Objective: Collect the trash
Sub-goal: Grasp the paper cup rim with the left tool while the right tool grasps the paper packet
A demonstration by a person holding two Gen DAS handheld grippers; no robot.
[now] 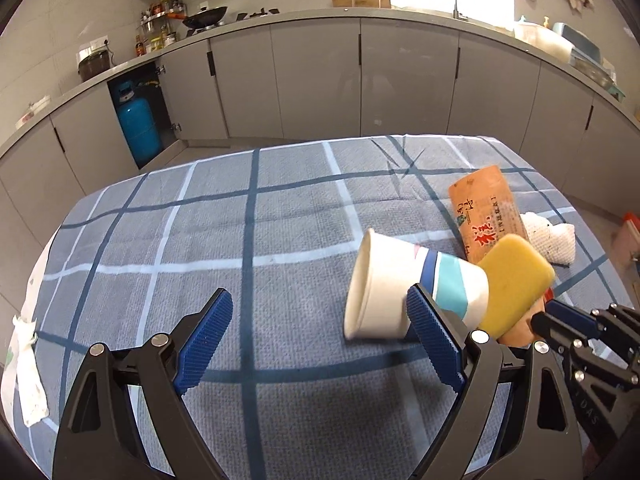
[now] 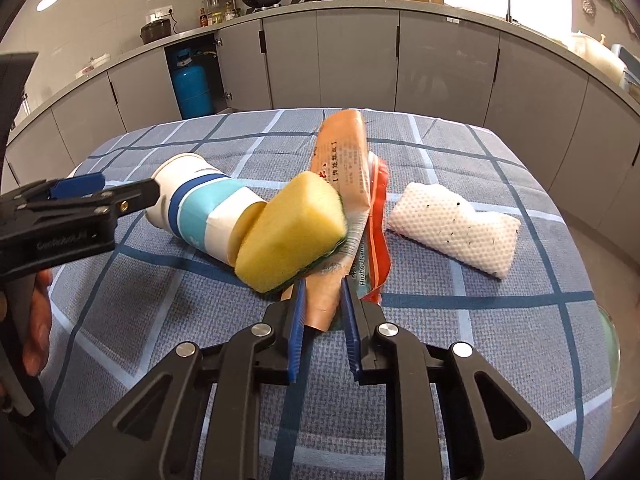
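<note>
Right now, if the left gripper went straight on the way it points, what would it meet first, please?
Probably the bare checked tablecloth. The left gripper stands open with nothing between its fingers; the paper cup lies just beyond its right finger, off the centre line, though depth is hard to judge.

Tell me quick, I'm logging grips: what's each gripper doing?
Left gripper: open, empty, beside the paper cup.
Right gripper: closed on the orange wrapper.
</note>
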